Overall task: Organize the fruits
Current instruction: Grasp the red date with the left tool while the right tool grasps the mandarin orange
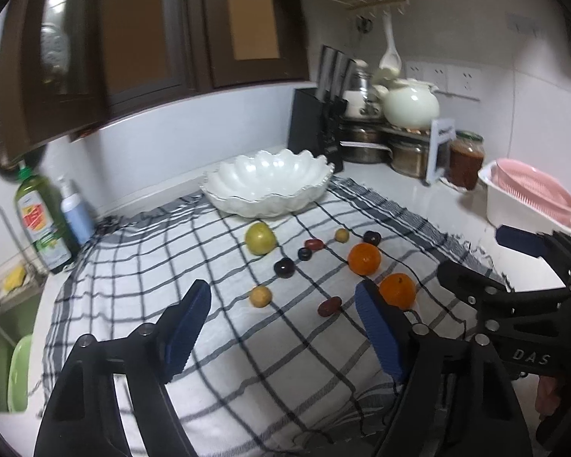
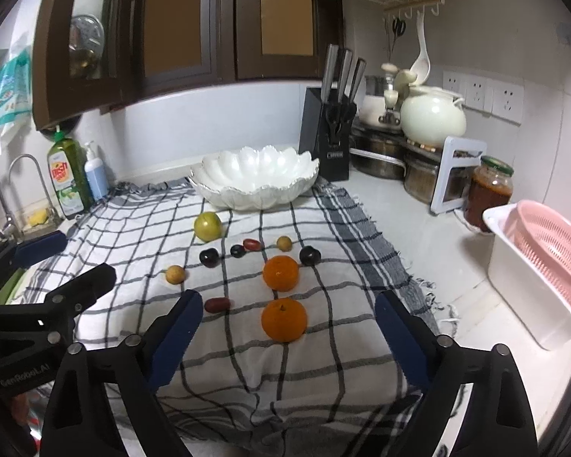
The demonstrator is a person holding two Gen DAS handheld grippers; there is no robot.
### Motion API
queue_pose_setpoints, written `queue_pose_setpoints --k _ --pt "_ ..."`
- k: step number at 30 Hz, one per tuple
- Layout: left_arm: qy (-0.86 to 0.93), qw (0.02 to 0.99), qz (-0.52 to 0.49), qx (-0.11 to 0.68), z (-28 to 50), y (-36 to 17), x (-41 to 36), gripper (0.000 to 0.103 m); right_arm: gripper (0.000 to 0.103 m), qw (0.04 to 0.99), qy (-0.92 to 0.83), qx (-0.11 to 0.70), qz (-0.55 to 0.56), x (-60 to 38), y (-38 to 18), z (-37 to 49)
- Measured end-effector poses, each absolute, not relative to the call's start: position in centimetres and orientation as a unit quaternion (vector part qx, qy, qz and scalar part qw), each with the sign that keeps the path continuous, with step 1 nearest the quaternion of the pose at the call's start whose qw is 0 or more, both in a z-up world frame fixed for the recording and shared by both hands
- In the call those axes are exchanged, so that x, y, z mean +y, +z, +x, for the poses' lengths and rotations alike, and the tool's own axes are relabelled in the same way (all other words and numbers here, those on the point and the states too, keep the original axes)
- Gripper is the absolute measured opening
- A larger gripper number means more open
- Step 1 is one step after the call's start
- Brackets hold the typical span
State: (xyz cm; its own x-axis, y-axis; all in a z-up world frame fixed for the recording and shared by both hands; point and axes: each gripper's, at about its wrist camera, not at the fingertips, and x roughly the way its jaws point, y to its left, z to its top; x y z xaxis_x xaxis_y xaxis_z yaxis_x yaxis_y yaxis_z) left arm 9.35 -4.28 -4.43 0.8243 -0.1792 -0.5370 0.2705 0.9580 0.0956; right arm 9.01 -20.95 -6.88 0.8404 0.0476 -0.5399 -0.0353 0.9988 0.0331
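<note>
Nearest to both cameras, each gripper stands with its jaws apart and nothing between the pads: the left gripper hangs above the near part of the checked cloth, and the right gripper does the same a little to the side, its opening framing the nearer orange. Neither holds any fruit, and both seem poised this way because the picking has not yet begun. That orange lies on the cloth straight ahead of the right gripper, so it looks the natural first pick for that side; a red date rests just beside it, and a small tan fruit sits nearest the left gripper's line. Farther on, a second orange, three dark plums, another red date and another tan fruit are scattered apart from each other, probably laid out singly so each can be taken without nudging a neighbour. The green fruit lies closest to the white scalloped bowl, which stands empty at the far edge of the cloth, presumably the place where the fruits belong. Beyond it, a knife block and pots crowd the back of the table.
</note>
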Motion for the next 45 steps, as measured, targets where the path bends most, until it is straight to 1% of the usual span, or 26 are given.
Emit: queue_pose_setpoints --k 8,13,18,20,22,26,30,36,38,39,45 --pt "-0.168 0.931 0.113 0.304 12.9 -7.3 -5.6 0.063 0.081 0.946 0.018 0.325 0.013 -20.8 -9.6 12.3" --pt "-0.188 0.917 0.127 0.328 14.9 -9.3 -6.2 0.052 0.077 0.937 0.016 0.349 0.012 -20.3 -11.2 13.8" --pt "-0.214 0.902 0.132 0.351 16.4 -11.2 -6.7 0.044 0.072 0.928 0.014 0.372 0.012 -20.1 -12.6 15.1" --pt "-0.225 0.896 0.133 0.360 17.0 -11.8 -6.9 0.043 0.068 0.924 0.015 0.381 0.014 -20.2 -13.1 15.5" --pt "-0.234 0.889 0.137 0.370 17.6 -12.5 -7.2 0.037 0.067 0.921 0.017 0.389 0.017 -20.2 -13.6 15.9" --pt "-0.248 0.878 0.149 0.381 18.2 -13.7 -7.8 0.034 0.063 0.916 0.016 0.401 0.015 -20.0 -14.2 16.3" --pt "-0.260 0.870 0.152 0.390 18.8 -14.4 -8.1 0.029 0.063 0.913 0.014 0.407 0.013 -19.9 -14.7 16.8" --pt "-0.278 0.860 0.146 0.402 19.4 -15.0 -8.5 0.025 0.056 0.908 0.016 0.418 0.024 -20.1 -15.3 17.2" --pt "-0.285 0.857 0.140 0.406 19.5 -15.1 -8.5 0.021 0.050 0.907 0.020 0.420 0.026 -20.0 -15.4 17.3" --pt "-0.288 0.856 0.139 0.407 19.5 -15.1 -8.5 0.019 0.049 0.907 0.023 0.420 0.027 -20.0 -15.4 17.3" --pt "-0.289 0.857 0.136 0.403 19.2 -14.9 -8.5 0.018 0.048 0.906 0.023 0.421 0.026 -19.8 -15.3 17.2"
